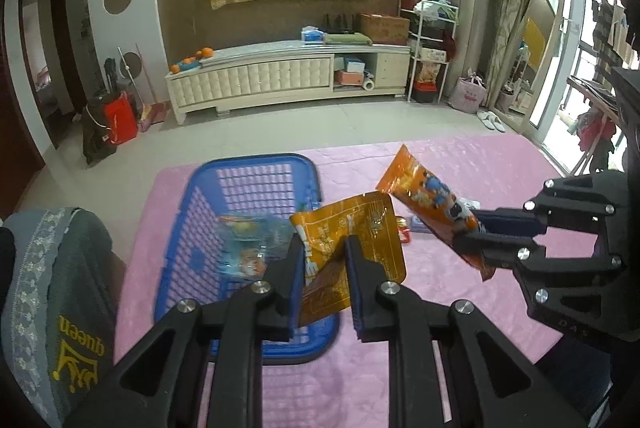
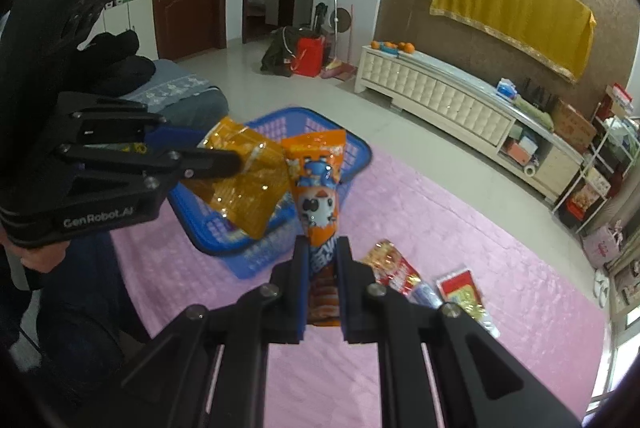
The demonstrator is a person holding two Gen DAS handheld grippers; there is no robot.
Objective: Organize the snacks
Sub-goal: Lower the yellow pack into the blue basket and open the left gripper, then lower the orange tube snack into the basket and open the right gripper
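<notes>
In the left wrist view my left gripper [image 1: 325, 252] is shut on a translucent amber snack packet [image 1: 360, 228], lifted over the near right corner of the blue plastic basket [image 1: 248, 168]. A clear snack bag [image 1: 244, 252] lies inside the basket. To the right, my right gripper [image 1: 472, 240] is shut on an orange cartoon-printed snack packet [image 1: 424, 192], also held off the mat. The right wrist view shows the same: the right gripper [image 2: 322, 248] pinches the orange packet [image 2: 318, 188], and the left gripper [image 2: 238, 161] holds the amber packet [image 2: 248, 188] above the basket [image 2: 240, 264].
A pink quilted mat [image 2: 500, 228] carries the basket and loose snacks: a red packet [image 2: 394, 266] and a red-and-white packet [image 2: 460, 286]. A grey cushion [image 1: 60, 288] lies at the mat's left edge. A white cabinet [image 1: 280, 76] stands across the tiled floor.
</notes>
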